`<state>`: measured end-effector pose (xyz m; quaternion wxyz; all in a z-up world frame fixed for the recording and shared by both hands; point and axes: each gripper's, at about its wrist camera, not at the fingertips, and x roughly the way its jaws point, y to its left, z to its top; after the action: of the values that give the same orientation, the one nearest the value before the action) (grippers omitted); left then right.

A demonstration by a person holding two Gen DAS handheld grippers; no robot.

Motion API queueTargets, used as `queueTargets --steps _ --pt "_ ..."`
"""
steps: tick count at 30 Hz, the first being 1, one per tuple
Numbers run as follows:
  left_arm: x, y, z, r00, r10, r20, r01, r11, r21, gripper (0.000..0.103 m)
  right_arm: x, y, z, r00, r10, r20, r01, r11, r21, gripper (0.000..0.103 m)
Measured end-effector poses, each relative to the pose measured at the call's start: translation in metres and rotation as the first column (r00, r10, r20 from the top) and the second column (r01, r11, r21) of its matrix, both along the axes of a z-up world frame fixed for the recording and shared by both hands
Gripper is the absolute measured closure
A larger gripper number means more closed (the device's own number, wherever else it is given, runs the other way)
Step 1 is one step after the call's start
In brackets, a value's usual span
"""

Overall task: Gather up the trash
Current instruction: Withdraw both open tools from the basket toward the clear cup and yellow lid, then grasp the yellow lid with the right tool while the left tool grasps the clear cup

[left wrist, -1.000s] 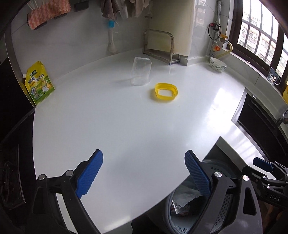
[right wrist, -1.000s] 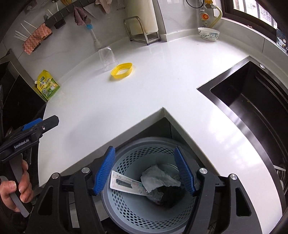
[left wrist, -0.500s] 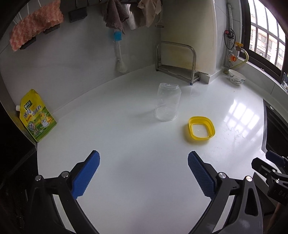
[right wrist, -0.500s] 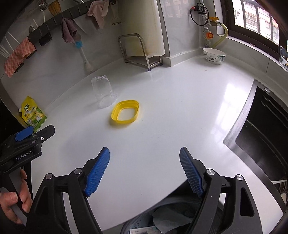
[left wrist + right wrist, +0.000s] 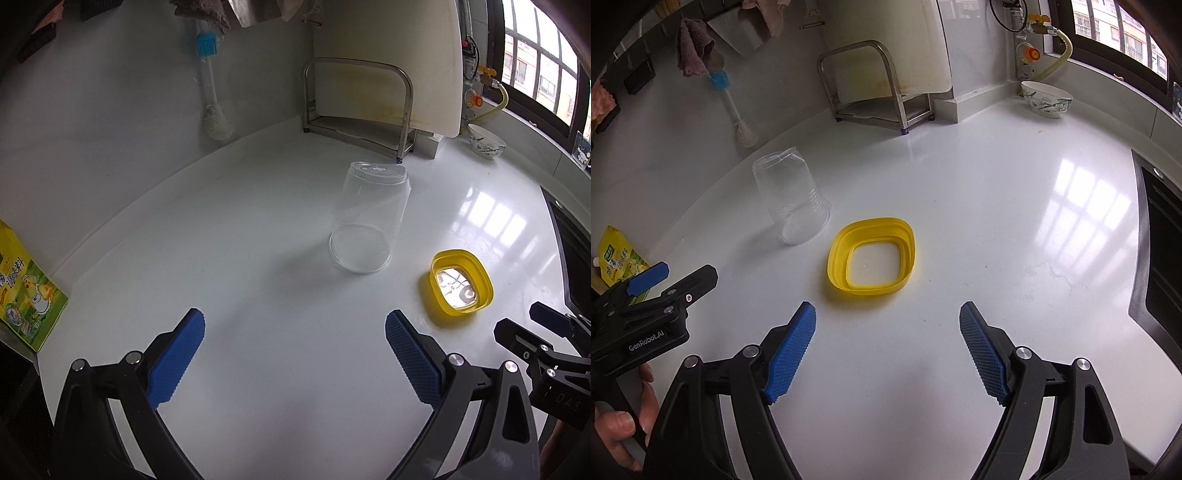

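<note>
Item: trash remaining on the counter (image 5: 258, 369), two pieces. We list first the cup (image 5: 365, 221), clear plastic, standing mouth down toward the far middle of the counter; its long axis runs roughly upright, leaning slightly, closed base uppermost and pointing away from the surface. Second, the ring (image 5: 871, 256), a yellow rounded-square rim lying flat just right of the cup and nearer to us, apart from it; its opening faces up, and it has no marked long axis that we can tell. Left gripper (image 5: 293, 354): jaws wide apart, nothing between them, hanging over bare counter with the cup ahead. Right gripper (image 5: 888, 350): jaws also wide and empty, with the ring just ahead of the blue pads. Neither touches anything. Risks, as we judge them: the cup is light and thin-walled, so a pad arriving off-centre could tip it or skate it across the glossy surface toward the rack (image 5: 356, 107); a hard squeeze could crumple it and make it spring out. The ring sits low and flat, so pads may slide over its rim or push it away rather than catch it; one pad inside the opening and one outside seems the safer hold. With the pieces near each other, the two tools could also knock together if both close in at once.
</note>
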<state>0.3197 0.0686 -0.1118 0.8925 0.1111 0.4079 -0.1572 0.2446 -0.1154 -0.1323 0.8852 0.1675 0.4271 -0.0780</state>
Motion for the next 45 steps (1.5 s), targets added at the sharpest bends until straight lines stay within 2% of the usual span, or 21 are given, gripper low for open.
queueTargets --steps 5,11,15,23,33,34,35,39,45 --pt "0.014 0.005 -0.009 1.000 -0.010 -0.018 0.010 1.000 -0.012 0.006 0.019 0.004 -0.012 1.000 -0.003 -0.031 0.004 1.000 0.024 0.026" --pt "0.025 0.016 -0.011 1.000 -0.005 -0.026 0.004 0.999 -0.039 0.006 0.036 0.014 -0.019 0.998 -0.006 -0.057 0.003 0.999 -0.040 0.026" --pt "0.032 0.018 -0.011 1.000 -0.004 -0.027 0.002 0.999 -0.052 0.006 0.044 0.013 -0.026 0.996 -0.024 -0.088 0.022 0.999 -0.031 0.026" --pt "0.035 0.013 -0.008 0.999 -0.038 -0.022 0.036 0.997 -0.068 0.006 0.056 0.016 -0.030 0.994 -0.052 -0.098 0.042 0.994 -0.102 0.025" --pt "0.041 0.005 -0.013 0.997 -0.049 -0.052 0.044 0.994 -0.102 0.006 0.066 0.022 -0.029 0.998 -0.023 -0.051 0.015 0.988 -0.154 0.026" --pt "0.041 0.004 -0.013 0.997 -0.054 -0.052 0.048 0.993 -0.106 0.006 0.067 0.022 -0.029 0.999 -0.017 -0.049 0.009 0.988 -0.154 0.027" --pt "0.041 0.002 -0.013 0.997 -0.058 -0.052 0.052 0.993 -0.110 0.006 0.067 0.022 -0.029 0.999 -0.014 -0.045 0.007 0.988 -0.152 0.033" --pt "0.039 -0.007 -0.016 0.996 -0.070 -0.048 0.064 0.992 -0.106 0.006 0.067 0.020 -0.029 0.999 -0.007 -0.032 0.002 0.989 -0.148 0.035" --pt "0.043 -0.021 -0.024 0.996 -0.068 -0.066 0.060 0.991 -0.116 0.006 0.059 0.001 -0.020 0.998 -0.057 0.005 0.057 0.989 -0.135 0.035"
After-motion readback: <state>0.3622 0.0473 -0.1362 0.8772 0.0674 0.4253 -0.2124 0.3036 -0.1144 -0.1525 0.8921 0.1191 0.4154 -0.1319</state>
